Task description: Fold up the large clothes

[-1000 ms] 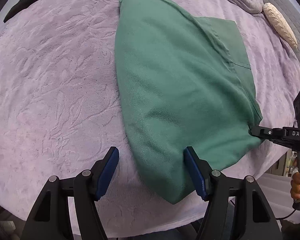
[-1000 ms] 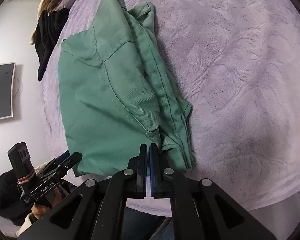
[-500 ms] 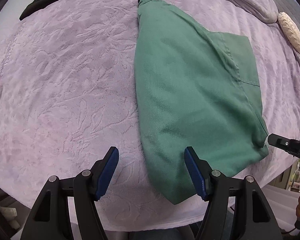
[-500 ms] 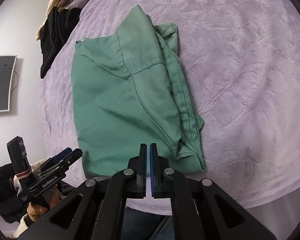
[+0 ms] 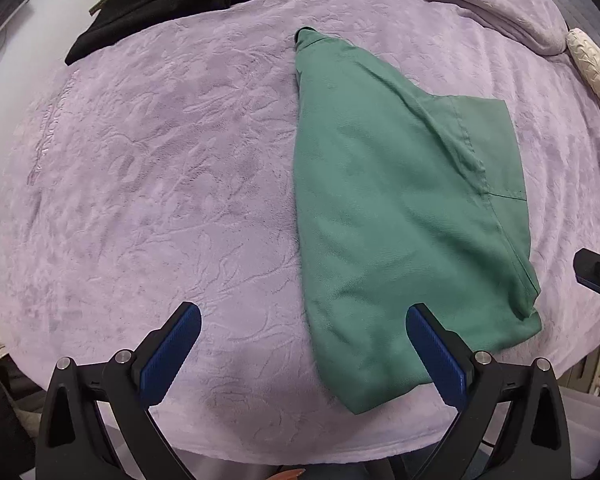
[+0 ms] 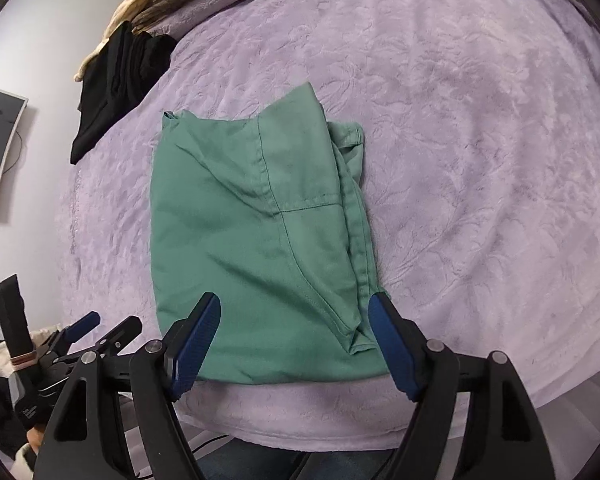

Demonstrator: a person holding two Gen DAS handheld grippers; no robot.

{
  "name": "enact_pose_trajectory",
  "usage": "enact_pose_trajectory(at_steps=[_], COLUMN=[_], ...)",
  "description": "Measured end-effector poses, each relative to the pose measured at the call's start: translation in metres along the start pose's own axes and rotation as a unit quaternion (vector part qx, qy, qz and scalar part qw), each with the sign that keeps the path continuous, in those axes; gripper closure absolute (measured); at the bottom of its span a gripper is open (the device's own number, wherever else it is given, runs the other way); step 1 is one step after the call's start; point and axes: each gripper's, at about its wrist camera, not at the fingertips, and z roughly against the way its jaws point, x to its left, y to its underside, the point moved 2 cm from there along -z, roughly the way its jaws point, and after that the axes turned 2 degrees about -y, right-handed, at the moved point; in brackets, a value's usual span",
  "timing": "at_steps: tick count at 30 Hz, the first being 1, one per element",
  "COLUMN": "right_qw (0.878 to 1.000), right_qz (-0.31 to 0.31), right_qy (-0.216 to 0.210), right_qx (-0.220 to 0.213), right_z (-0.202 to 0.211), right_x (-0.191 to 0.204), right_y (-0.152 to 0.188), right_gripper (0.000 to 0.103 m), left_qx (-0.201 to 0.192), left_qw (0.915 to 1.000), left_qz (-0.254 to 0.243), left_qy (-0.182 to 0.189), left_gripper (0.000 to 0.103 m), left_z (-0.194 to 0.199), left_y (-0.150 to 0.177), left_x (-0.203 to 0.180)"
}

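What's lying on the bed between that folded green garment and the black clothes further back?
Nothing: only bare lilac embossed bedspread separates the folded green garment from the black clothes pile, seen in the right wrist view.

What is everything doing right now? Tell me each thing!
green garment: folded, lying flat on the blanket, nothing holding it.
left gripper: open, empty.
right gripper: open, empty.
purple blanket: spread over the bed.
black clothes: piled at the far edge.
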Motion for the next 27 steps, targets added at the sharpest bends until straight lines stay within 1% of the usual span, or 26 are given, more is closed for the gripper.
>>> enact_pose_trajectory(at_steps=[1,4,5,6,7,10,14,19,27], right_qw=[1.000,0.999,0.998,0.998,0.997,0.996,0.995,0.993,0.993], right_qz=[0.005,0.026,0.031,0.036,0.039,0.045,0.048,0.052,0.053], right_qy=[0.007,0.034,0.046,0.057,0.060,0.075,0.083,0.100,0.103], right_qx=[-0.004,-0.015,-0.017,-0.019,-0.023,-0.030,-0.024,-0.020,-0.020], right_z=[0.002,0.005,0.005,0.006,0.007,0.009,0.010,0.010,0.011], right_x=[0.002,0.010,0.012,0.013,0.015,0.018,0.020,0.022,0.022], right_y=[-0.002,-0.004,-0.004,-0.004,-0.005,-0.005,-0.006,-0.006,-0.007], right_gripper=[0.022,0.016,0.012,0.000,0.000,0.000,0.000,0.000,0.000], left_qx=[-0.004,-0.015,-0.017,-0.018,-0.020,-0.025,-0.026,-0.031,-0.040], left_qw=[1.0000,0.9998,0.9998,0.9998,0.9997,0.9996,0.9996,0.9994,0.9989], left_qz=[0.003,0.010,0.009,0.006,0.003,-0.002,-0.004,-0.006,-0.006], left_qy=[-0.003,0.005,0.001,-0.007,-0.013,-0.016,-0.011,-0.016,-0.022], left_gripper=[0.000,0.000,0.000,0.000,0.000,0.000,0.000,0.000,0.000], left_z=[0.003,0.009,0.010,0.012,0.013,0.017,0.018,0.022,0.028], left_y=[-0.001,-0.004,-0.005,-0.005,-0.006,-0.008,-0.010,-0.015,-0.022], left_x=[0.001,0.003,0.002,0.001,0.000,-0.003,-0.006,-0.009,-0.011])
